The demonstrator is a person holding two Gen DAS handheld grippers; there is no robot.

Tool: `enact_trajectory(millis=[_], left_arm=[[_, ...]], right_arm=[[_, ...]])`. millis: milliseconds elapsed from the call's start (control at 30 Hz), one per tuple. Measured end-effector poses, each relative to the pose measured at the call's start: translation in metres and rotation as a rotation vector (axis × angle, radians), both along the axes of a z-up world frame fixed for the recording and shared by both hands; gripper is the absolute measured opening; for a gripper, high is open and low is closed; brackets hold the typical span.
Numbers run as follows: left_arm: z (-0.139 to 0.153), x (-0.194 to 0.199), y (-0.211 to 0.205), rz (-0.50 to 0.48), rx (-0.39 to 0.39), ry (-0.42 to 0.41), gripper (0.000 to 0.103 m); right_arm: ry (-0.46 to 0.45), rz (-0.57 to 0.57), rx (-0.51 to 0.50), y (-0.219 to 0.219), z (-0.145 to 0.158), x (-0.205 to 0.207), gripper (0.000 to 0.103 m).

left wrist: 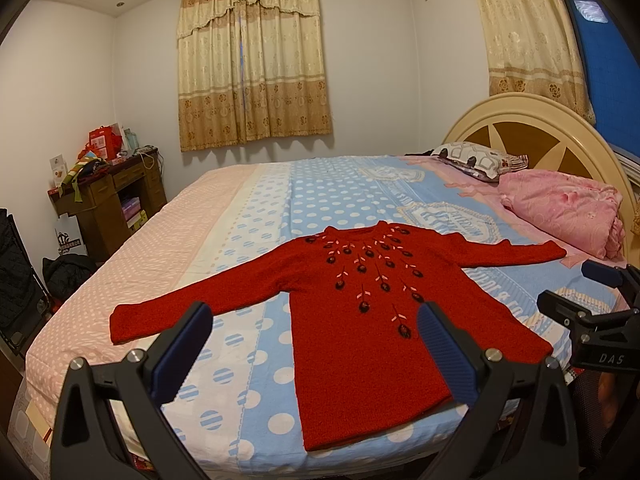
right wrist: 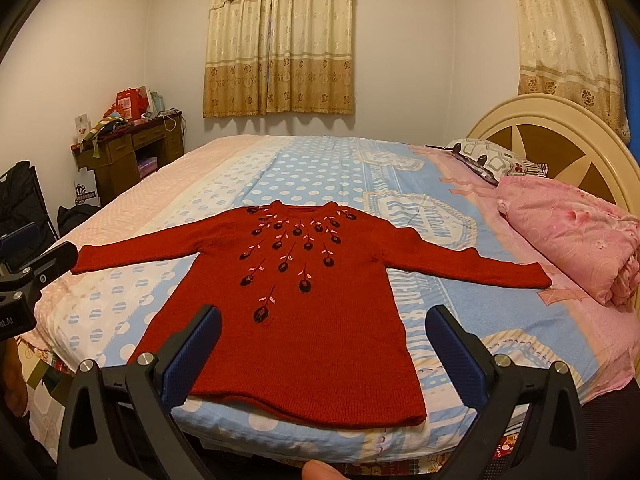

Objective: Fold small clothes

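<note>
The red sweater (right wrist: 296,304) lies flat on the bed (right wrist: 320,168), collar toward the window curtain (right wrist: 280,40), sleeves spread sideways. Both grippers hover off its hem with jaws apart and empty, the left gripper (left wrist: 316,354) nearer one sleeve, the right gripper (right wrist: 322,354) over the body.

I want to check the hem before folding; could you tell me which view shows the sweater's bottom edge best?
The right wrist view: the red sweater lies centred with its hem nearly all visible. In the left wrist view the sweater sits off-centre, its hem corner behind a finger.

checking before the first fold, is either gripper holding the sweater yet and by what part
Nothing is held. The left gripper and right gripper are both open above the sweater, which lies flat on the bed.
</note>
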State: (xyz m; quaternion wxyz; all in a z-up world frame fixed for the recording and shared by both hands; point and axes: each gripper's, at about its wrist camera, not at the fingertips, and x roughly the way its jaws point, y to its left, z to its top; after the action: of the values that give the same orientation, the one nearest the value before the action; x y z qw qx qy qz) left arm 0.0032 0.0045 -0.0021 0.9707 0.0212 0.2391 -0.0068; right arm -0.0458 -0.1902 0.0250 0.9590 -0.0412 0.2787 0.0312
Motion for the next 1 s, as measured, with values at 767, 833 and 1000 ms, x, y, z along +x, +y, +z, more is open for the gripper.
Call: enact_trajectory(millis=[767, 833, 1000], left_arm=[[-0.0027, -0.0013, -0.0034, -0.001, -0.001, 0.008, 0.103], [-0.0030, -0.0012, -0.0038, -0.001, -0.001, 0.008, 0.103], [-0.0047, -0.0005, -0.0043, -0.003, -0.003, 0.011, 0.103]], right_arm=[[0.006, -0.002, -0.002, -0.0004, -0.0054, 0.0007, 0.102], [0.007, -0.002, -0.002, -0.0008, -0.0067, 0.0011, 0.102], [0.007, -0.002, -0.002, -0.0009, -0.0067, 0.0015, 0.102]])
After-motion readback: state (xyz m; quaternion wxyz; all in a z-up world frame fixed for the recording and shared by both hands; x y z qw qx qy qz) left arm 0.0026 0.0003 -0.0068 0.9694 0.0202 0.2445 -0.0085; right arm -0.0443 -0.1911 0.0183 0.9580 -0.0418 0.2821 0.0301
